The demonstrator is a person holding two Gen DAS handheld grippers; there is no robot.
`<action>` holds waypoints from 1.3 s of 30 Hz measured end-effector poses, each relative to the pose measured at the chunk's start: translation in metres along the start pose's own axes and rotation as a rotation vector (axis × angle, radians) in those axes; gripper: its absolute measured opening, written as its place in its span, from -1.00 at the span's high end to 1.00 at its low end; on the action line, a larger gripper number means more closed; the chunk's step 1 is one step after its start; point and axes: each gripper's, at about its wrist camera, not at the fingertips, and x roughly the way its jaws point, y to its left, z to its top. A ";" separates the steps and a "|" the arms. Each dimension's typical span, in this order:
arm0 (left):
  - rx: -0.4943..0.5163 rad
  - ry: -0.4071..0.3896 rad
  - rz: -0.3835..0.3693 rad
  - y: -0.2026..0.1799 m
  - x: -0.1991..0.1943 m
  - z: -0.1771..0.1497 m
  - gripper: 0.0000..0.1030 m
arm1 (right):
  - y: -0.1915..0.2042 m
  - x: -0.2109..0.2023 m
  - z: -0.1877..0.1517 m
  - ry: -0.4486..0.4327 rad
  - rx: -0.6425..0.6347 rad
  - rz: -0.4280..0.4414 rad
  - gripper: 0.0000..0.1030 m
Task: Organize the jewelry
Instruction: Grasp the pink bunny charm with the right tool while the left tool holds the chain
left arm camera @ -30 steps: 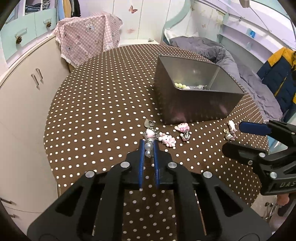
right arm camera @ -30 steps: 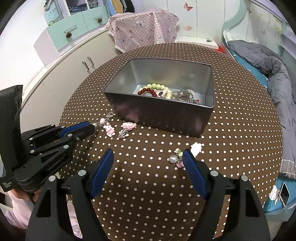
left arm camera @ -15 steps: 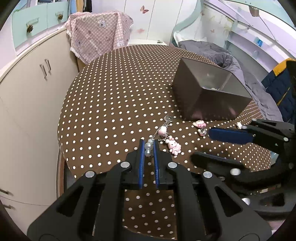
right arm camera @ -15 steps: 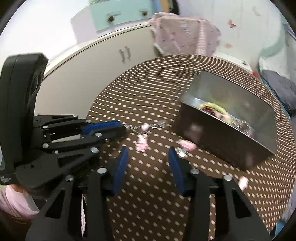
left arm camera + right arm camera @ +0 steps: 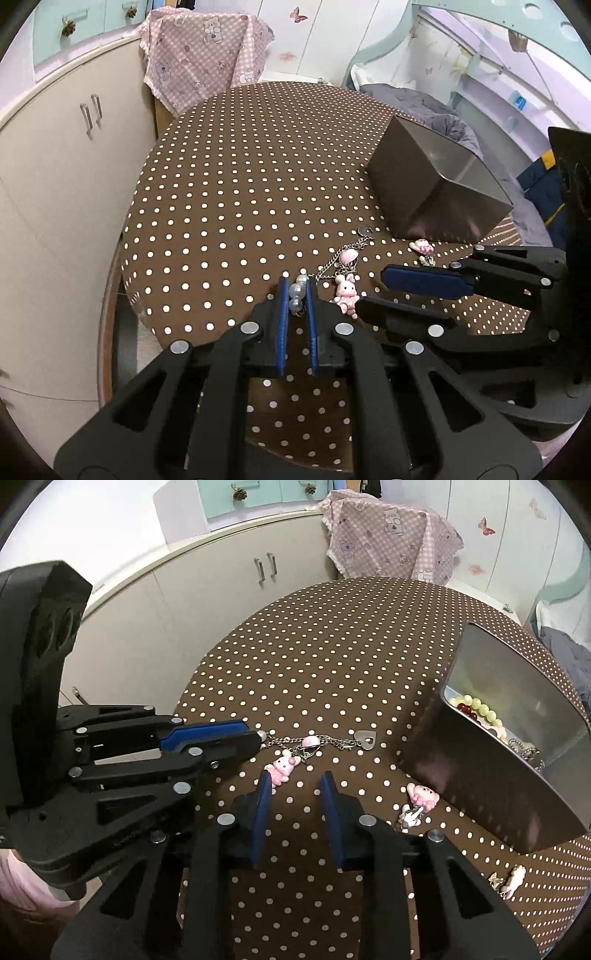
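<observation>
On a round table under a brown polka-dot cloth (image 5: 229,206), the left gripper (image 5: 296,295) is clamped on the pearl-bead end of a charm bracelet (image 5: 314,743), whose chain lies stretched across the cloth toward a heart tag (image 5: 365,738), apparently drawn taut so its far length can be taken; the right gripper (image 5: 297,794) hovers just short of the chain, its jaws closing with nothing yet between them, the pink bunny charm (image 5: 281,768) just beside its left pad. The metal tin (image 5: 491,775), the likely destination, stands near to the right and already holds a green-and-red bead bracelet (image 5: 476,709); two smaller pink charms (image 5: 421,797) (image 5: 511,880) lie loose on the cloth beside it, not yet sorted. A two-handed lift looks intended, to keep the dangling chain from snagging on the tin's rim.
</observation>
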 end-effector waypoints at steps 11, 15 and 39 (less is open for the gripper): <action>-0.012 0.021 -0.135 0.020 0.003 0.003 0.82 | 0.005 0.007 -0.004 -0.020 0.007 0.002 0.42; -0.015 0.031 -0.176 0.029 0.006 0.007 0.81 | 0.015 0.011 -0.001 -0.025 0.005 -0.072 0.39; -0.001 0.024 -0.156 0.032 0.007 0.011 0.81 | -0.013 -0.023 -0.023 -0.035 0.153 -0.040 0.71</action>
